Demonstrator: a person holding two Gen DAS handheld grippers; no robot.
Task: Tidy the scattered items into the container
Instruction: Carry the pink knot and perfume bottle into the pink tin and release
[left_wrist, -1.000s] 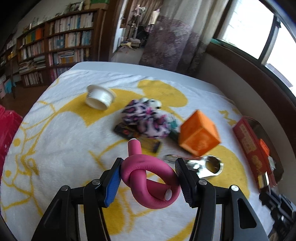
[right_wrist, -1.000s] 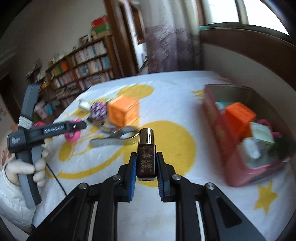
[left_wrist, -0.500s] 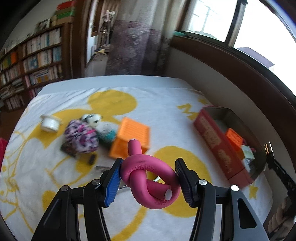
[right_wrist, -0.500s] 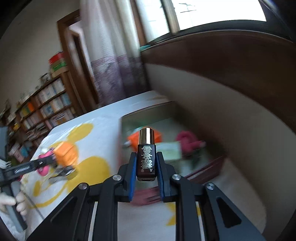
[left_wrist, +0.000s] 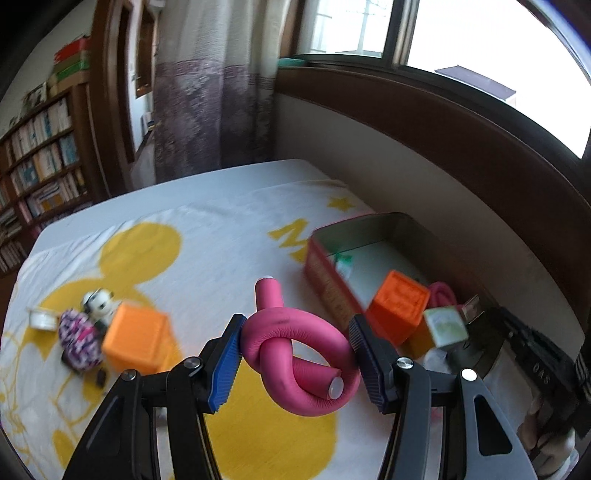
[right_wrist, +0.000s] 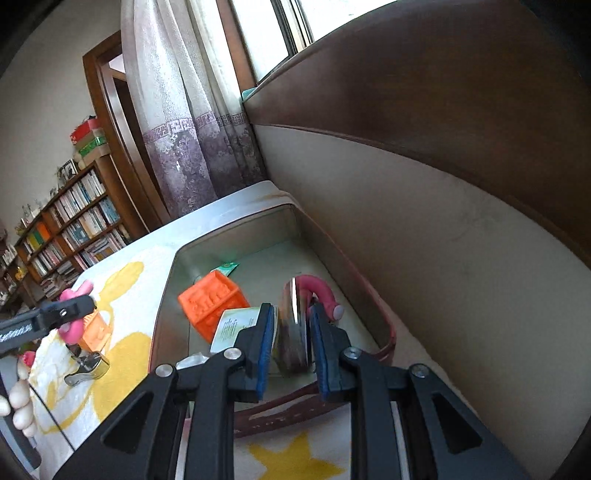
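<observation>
My left gripper (left_wrist: 295, 354) is shut on a knotted pink foam roller (left_wrist: 299, 350) and holds it above the yellow-and-white cloth, left of the red tin container (left_wrist: 325, 273). My right gripper (right_wrist: 291, 339) hangs over the tin's (right_wrist: 162, 302) near end with its jaws parted wider than the small dark bottle (right_wrist: 291, 332), which is blurred and dropping between them. Inside the tin lie an orange cube (right_wrist: 210, 302), a white-green box (right_wrist: 236, 325) and another pink roller (right_wrist: 321, 291).
On the cloth lie an orange cube (left_wrist: 136, 339), a patterned pouch (left_wrist: 79, 339), a small panda figure (left_wrist: 98, 302), a white cup (left_wrist: 42, 319) and a metal clip (right_wrist: 86, 369). A wall and wooden sill run right behind the tin. Bookshelves stand at far left.
Both grippers swung right toward the tin. My right gripper moved over the tin and opened, letting the bottle go. The left still holds the pink roller.
</observation>
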